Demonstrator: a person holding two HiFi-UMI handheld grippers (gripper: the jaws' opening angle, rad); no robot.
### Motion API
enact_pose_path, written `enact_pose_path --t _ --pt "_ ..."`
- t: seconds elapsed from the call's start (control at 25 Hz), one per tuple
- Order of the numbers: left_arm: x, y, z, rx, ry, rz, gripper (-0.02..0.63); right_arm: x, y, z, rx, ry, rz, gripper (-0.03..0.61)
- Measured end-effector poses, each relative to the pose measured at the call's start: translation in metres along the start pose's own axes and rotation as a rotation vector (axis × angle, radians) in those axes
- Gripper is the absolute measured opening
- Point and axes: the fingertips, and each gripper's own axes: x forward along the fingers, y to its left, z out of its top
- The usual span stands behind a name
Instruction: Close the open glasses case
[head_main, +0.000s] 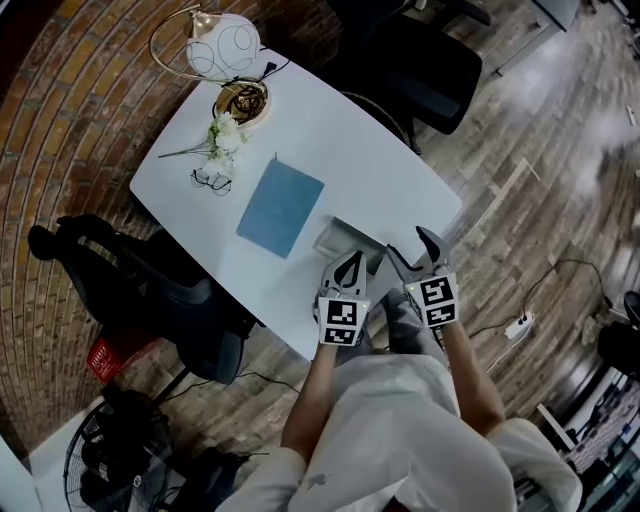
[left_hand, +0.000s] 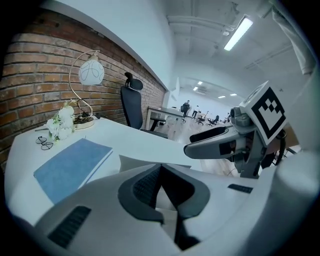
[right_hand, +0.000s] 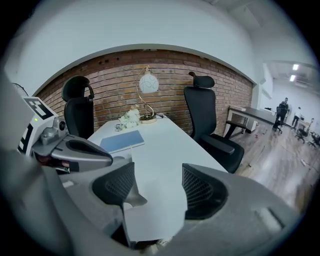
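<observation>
Left gripper (head_main: 349, 260), fingers together, and right gripper (head_main: 408, 243), fingers spread, hover six o'clock of the open grey glasses case (head_main: 352, 240); folding its lid looks next.

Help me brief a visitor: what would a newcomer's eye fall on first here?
A blue book lies midway along the white table, a globe lamp at its far end. At the near edge, left tongs and right tongs hover by the open grey glasses case.

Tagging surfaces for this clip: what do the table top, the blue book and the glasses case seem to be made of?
Table top: white and smooth with a soft sheen, probably laminate or painted board.
Blue book: matte cover with no glare, either paper or cloth.
Glasses case: grey, stiff-looking shell; the material is too small to tell.
</observation>
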Motion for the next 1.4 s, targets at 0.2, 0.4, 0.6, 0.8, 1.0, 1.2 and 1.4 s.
enact_pose_path --t 0.2,0.4,0.6,0.8,1.0,1.2,1.4 --pt "0.008 0.000 -0.005 -0.015 0.013 0.022 0.003 0.011 -0.005 -0.008 -0.026 0.024 0.025 0.301" --pt "0.014 0.004 -0.010 -0.031 0.026 0.043 0.003 0.023 -0.003 -0.007 -0.027 0.036 0.056 0.301" --pt "0.019 0.005 -0.014 -0.046 0.031 0.055 0.003 0.030 -0.004 -0.010 -0.040 0.047 0.076 0.301" --pt "0.024 0.006 -0.016 -0.053 0.039 0.068 0.003 0.035 -0.008 -0.012 -0.038 0.055 0.080 0.301" --pt "0.028 0.005 -0.019 -0.071 0.043 0.077 0.003 0.041 -0.013 -0.018 -0.045 0.071 0.081 0.301" --pt "0.032 0.002 -0.021 -0.082 0.045 0.080 0.003 0.042 -0.011 -0.018 -0.045 0.071 0.091 0.301" --pt "0.036 -0.001 -0.022 -0.086 0.043 0.081 0.003 0.042 -0.013 -0.022 -0.054 0.076 0.090 0.301"
